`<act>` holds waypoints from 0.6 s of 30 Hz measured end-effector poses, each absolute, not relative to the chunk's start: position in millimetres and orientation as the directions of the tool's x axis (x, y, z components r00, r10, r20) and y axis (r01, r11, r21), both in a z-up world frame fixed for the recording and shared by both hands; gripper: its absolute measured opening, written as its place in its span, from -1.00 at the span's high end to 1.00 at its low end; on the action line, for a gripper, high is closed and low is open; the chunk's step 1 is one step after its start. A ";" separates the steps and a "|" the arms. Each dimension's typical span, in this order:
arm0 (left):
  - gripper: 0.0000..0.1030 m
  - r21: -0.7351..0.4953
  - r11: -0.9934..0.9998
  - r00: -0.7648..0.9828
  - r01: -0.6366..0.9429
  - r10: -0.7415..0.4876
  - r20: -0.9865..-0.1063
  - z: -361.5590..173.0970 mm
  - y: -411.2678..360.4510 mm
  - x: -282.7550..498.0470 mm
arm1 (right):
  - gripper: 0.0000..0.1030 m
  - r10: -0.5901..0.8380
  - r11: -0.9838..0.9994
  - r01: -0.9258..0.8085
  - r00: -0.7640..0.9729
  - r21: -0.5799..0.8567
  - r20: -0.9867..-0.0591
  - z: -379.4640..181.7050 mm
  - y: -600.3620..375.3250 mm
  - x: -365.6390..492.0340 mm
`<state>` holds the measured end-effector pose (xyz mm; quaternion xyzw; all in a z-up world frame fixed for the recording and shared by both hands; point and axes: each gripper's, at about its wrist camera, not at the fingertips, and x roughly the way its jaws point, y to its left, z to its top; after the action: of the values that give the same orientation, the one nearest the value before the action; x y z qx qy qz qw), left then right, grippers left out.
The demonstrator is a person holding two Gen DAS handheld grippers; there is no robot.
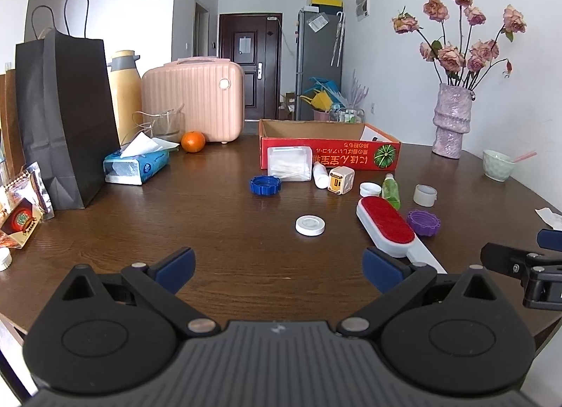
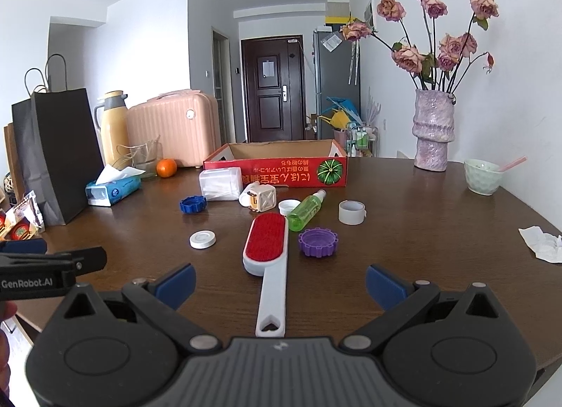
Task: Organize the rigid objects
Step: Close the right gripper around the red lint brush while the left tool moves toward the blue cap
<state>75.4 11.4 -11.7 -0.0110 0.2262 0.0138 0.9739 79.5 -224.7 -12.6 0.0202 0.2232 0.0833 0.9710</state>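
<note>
Both claws, left point(image 1: 277, 268) and right point(image 2: 279, 284), gape apart before the lint brush point(image 2: 266, 249) and scattered caps.

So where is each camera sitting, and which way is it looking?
Left wrist: on the left tongs, low over the table, facing the red box; its open fingers and the right tongs show.
Right wrist: on the right tongs, facing the lint brush; the left tongs show.
Shared: box, brush, purple cap.
</note>
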 end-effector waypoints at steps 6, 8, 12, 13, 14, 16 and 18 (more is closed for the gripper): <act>-1.00 -0.019 0.999 0.882 -0.037 0.023 -0.471 -18.7 13.2 98.1 | -1.00 0.170 0.985 -0.152 0.875 0.077 -0.453 -17.9 -221.7 102.3; -1.00 -0.021 0.999 0.877 -0.038 0.023 -0.480 -20.4 13.7 106.2 | -1.00 0.170 0.985 -0.151 0.870 0.078 -0.462 -20.2 -220.9 109.9; -1.00 -0.028 0.999 0.866 -0.036 0.018 -0.500 -22.6 14.2 121.9 | -1.00 0.165 0.986 -0.146 0.863 0.077 -0.477 -23.5 -219.7 124.5; -1.00 -0.029 0.999 0.864 -0.035 0.016 -0.504 -23.2 14.1 125.7 | -1.00 0.163 0.987 -0.144 0.861 0.076 -0.481 -24.0 -219.3 128.6; -1.00 -0.025 0.999 0.862 -0.036 0.019 -0.507 -23.9 13.8 129.4 | -1.00 0.163 0.987 -0.143 0.859 0.077 -0.485 -24.8 -219.2 132.1; -1.00 -0.021 0.999 0.858 -0.035 0.019 -0.514 -25.0 13.4 136.0 | -1.00 0.162 0.987 -0.142 0.856 0.078 -0.491 -26.6 -219.2 139.4; -1.00 -0.020 0.999 0.855 -0.030 0.015 -0.518 -25.0 13.7 142.4 | -1.00 0.162 0.987 -0.142 0.851 0.079 -0.499 -28.2 -219.1 146.4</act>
<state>142.4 13.7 -25.0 -0.0135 0.2686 0.0117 0.9631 146.4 -219.1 -28.2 0.0197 0.2609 0.0789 0.9619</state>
